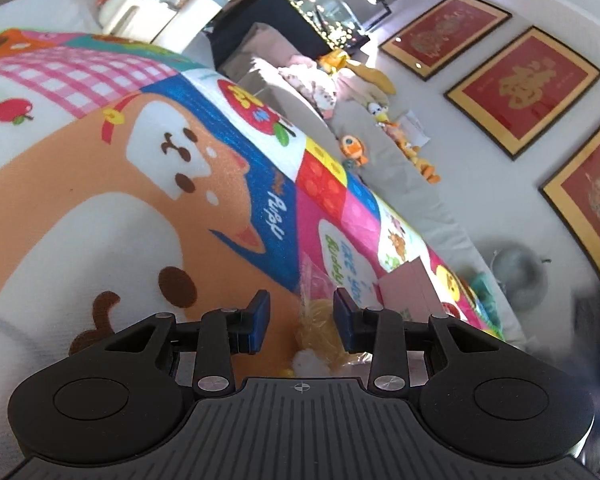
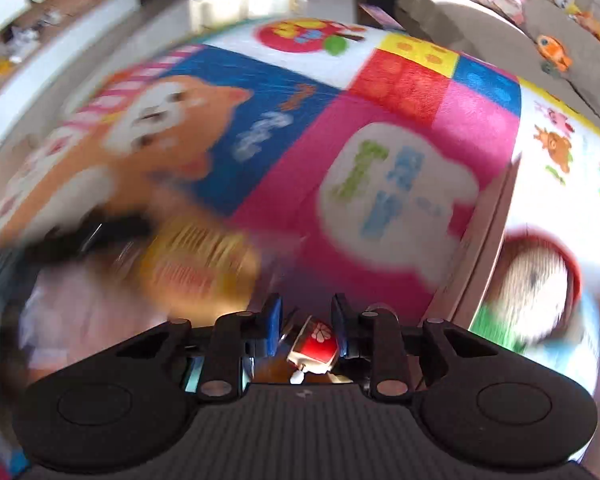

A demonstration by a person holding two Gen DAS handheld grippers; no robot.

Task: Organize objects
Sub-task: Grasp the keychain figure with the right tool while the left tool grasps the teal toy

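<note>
A home living room: cartoon play mat [image 1: 148, 184], sofa [image 1: 380, 152], plush toys [image 1: 354, 148].

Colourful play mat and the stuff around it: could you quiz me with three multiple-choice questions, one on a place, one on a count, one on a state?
1. Where is the small red-and-white toy?
A between the right hand-held gripper's jaws
B on the sofa
C on a wall

2. How many red gold-framed pictures hang on the wall?
A one
B three
C five

3. What lies between the left hand-held gripper's jaws?
A nothing
B a book
C a clear plastic bag with yellow contents

Answers: 1 A, it sits between the blue pads; 2 B, three frames show; 3 C, the bag fills the gap.
</note>
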